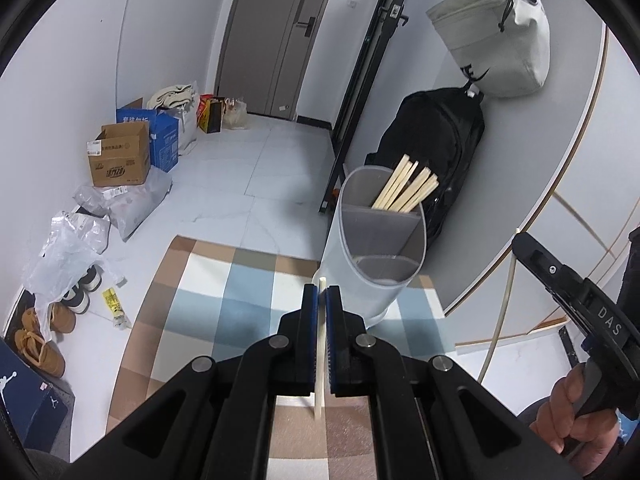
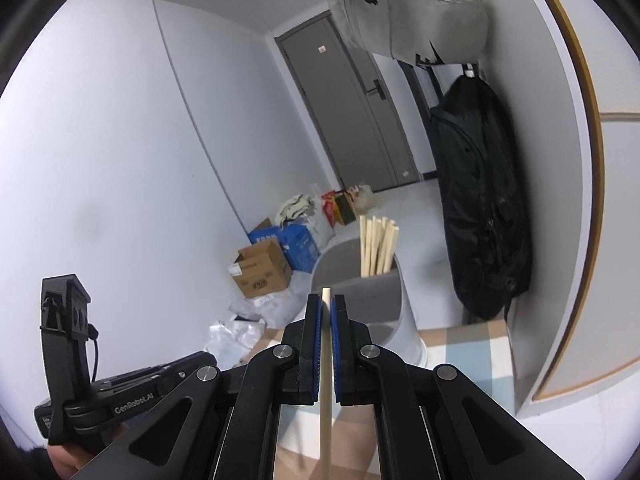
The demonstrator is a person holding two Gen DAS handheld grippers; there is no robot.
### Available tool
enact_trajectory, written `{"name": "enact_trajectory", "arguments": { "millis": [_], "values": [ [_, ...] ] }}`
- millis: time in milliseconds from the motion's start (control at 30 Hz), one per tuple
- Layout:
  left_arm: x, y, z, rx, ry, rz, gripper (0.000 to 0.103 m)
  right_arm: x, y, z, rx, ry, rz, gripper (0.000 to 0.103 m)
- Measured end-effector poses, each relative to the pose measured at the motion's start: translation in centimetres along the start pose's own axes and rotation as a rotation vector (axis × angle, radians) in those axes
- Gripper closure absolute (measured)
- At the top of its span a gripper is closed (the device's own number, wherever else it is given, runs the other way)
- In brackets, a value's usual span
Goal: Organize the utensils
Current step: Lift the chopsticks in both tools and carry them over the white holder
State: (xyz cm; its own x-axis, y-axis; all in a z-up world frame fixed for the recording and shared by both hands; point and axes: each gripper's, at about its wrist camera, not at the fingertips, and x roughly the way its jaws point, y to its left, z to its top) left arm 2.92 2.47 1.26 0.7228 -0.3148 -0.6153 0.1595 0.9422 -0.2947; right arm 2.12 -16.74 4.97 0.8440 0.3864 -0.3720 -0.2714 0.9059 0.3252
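Observation:
A grey plastic utensil holder (image 1: 372,256) with divided compartments stands on a checked cloth. Several wooden chopsticks (image 1: 408,188) lean in its far compartment; the near compartment looks empty. My left gripper (image 1: 321,294) is shut on one pale chopstick (image 1: 320,360), just in front of the holder. In the right wrist view my right gripper (image 2: 327,306) is shut on another pale chopstick (image 2: 326,380), close to the holder (image 2: 400,320) with its bundle of chopsticks (image 2: 376,244).
A black backpack (image 1: 432,148) and a grey bag (image 1: 496,36) hang on the wall behind the holder. Cardboard boxes (image 1: 120,156), plastic bags (image 1: 76,248) and shoes (image 1: 40,344) lie on the floor at left. The right gripper's body (image 1: 580,320) shows at the right edge.

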Motion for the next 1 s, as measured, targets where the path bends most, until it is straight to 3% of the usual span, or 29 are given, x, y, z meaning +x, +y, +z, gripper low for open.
{"name": "enact_trajectory", "arguments": {
  "millis": [500,1000],
  "values": [
    [-0.1,-0.5,2.0,0.044,-0.018,-0.033,0.103,1.9,-0.1,2.7,0.018,-0.019,0.012,0.099],
    [-2.1,-2.9,4.4,0.117,-0.085,-0.068,0.103,1.2,-0.7,6.0,0.024,-0.076,0.033,0.099]
  ]
}}
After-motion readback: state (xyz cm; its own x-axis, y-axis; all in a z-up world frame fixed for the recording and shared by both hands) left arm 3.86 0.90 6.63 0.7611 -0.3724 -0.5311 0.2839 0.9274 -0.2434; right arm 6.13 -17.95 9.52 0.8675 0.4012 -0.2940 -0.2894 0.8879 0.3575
